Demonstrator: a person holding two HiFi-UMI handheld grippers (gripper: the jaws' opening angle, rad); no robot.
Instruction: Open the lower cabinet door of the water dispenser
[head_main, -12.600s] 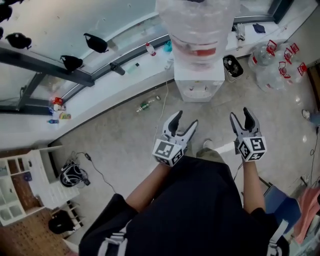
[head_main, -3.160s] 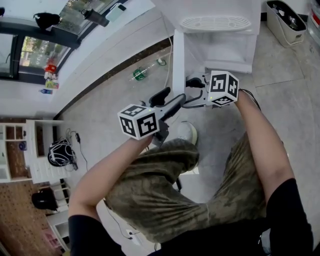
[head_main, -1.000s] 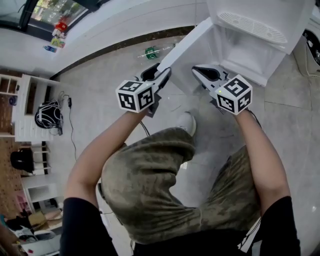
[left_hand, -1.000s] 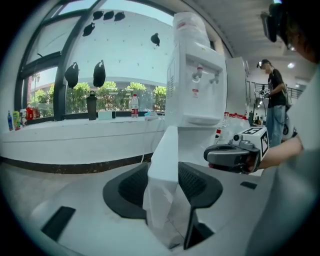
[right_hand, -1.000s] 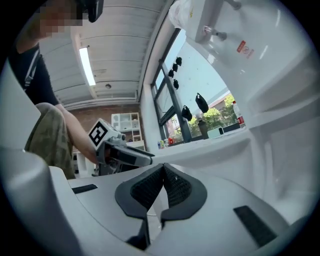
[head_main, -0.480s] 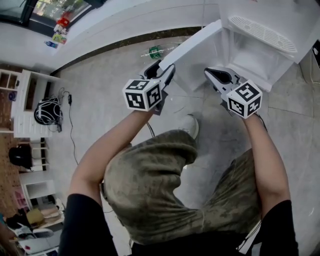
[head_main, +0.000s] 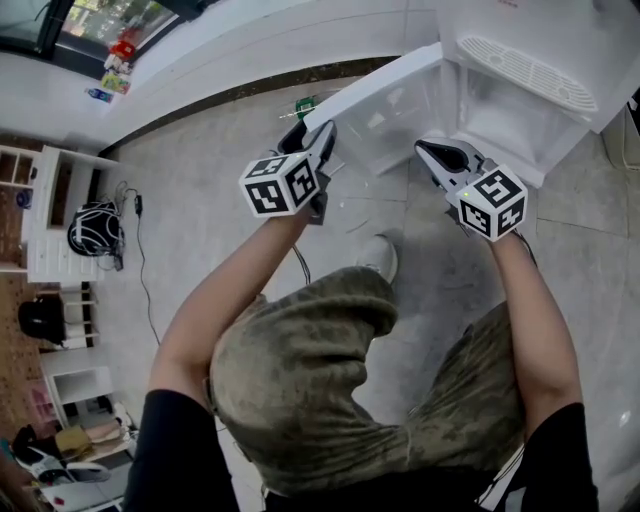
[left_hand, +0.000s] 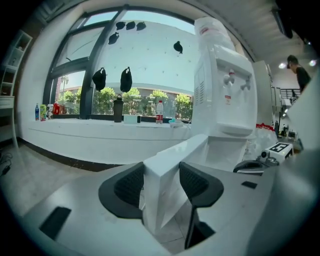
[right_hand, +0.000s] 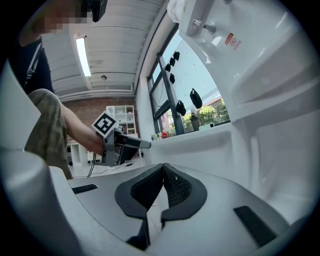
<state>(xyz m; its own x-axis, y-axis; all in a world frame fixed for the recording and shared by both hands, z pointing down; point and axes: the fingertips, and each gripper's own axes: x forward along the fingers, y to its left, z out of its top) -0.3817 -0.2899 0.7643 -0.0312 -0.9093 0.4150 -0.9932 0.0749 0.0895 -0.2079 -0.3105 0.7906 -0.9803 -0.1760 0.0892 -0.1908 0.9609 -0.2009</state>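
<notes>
Left tongs (head_main: 315, 135) just spreading, loosely astride the free edge of the water dispenser's (head_main: 520, 70) swung-out lower cabinet door (head_main: 375, 90); right tongs (head_main: 426, 150) pressed together, empty, near its open cabinet.

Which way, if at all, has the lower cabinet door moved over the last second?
Yes. The lower cabinet door has swung further open, its free edge moving toward the picture's left, away from the water dispenser.

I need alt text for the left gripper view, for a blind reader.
The left gripper straddles the edge of the open white cabinet door, its jaws having just opened further; the water dispenser stands behind, before a large window.
</notes>
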